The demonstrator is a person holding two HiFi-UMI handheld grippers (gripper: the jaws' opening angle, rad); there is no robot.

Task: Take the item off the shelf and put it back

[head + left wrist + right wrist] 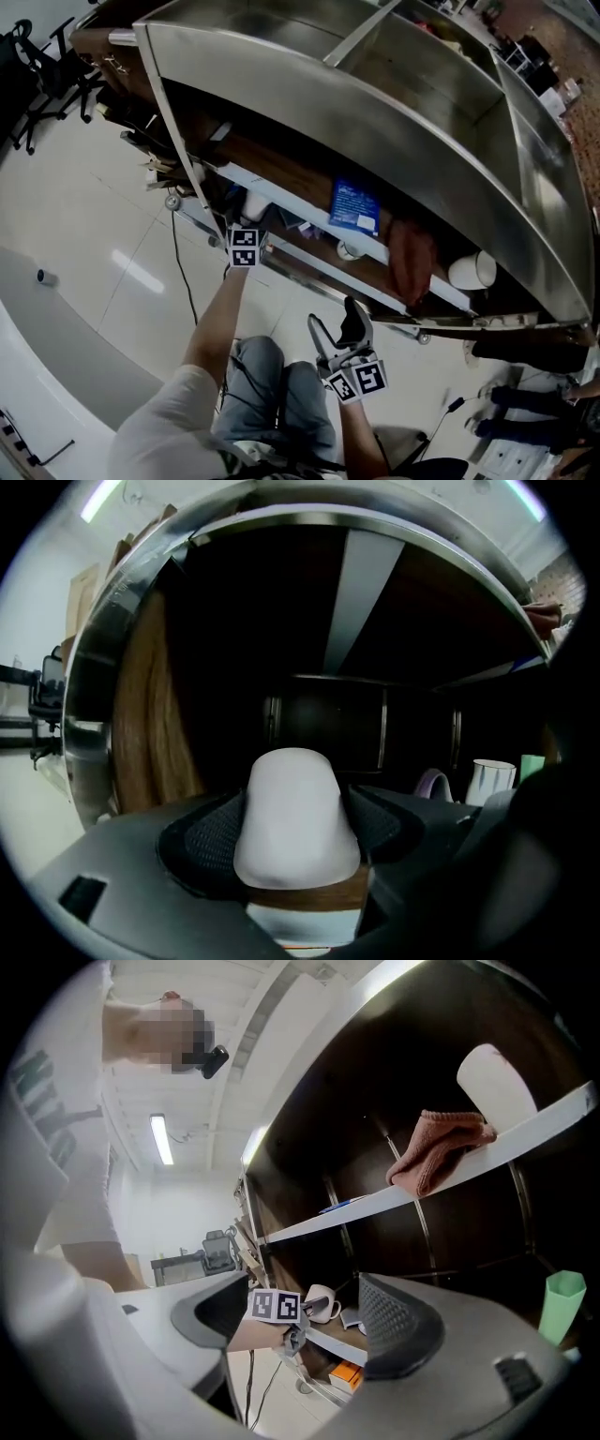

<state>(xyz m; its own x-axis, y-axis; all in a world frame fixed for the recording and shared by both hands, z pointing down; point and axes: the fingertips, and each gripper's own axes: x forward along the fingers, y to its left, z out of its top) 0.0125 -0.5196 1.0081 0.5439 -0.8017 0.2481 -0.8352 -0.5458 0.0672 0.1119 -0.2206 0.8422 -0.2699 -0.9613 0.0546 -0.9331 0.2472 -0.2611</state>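
Note:
A white mug (pixel 293 808) stands upside down on the wooden shelf board (pixel 309 897) of a low, dark shelf compartment. My left gripper (pixel 295 822) reaches into that compartment, its two mesh pads (pixel 211 841) pressed against the mug's sides. The head view shows the left gripper (pixel 247 225) at the shelf's left end with the mug (pixel 254 204) just past its marker cube. From the right gripper view, the same mug (pixel 319 1300) shows its handle beside that cube. My right gripper (pixel 339 330) hangs lower, away from the shelf, open with nothing between its fingers (pixel 394 1326).
The metal shelf unit (pixel 375 103) holds a blue packet (pixel 354 206), a reddish cloth (pixel 410 258) and a white cup lying on its side (pixel 472 271). Another white mug (pixel 490 782) stands further right. A green cup (pixel 562 1302) and an orange box (pixel 345 1375) sit lower down. Someone's feet (pixel 525 398) are at right.

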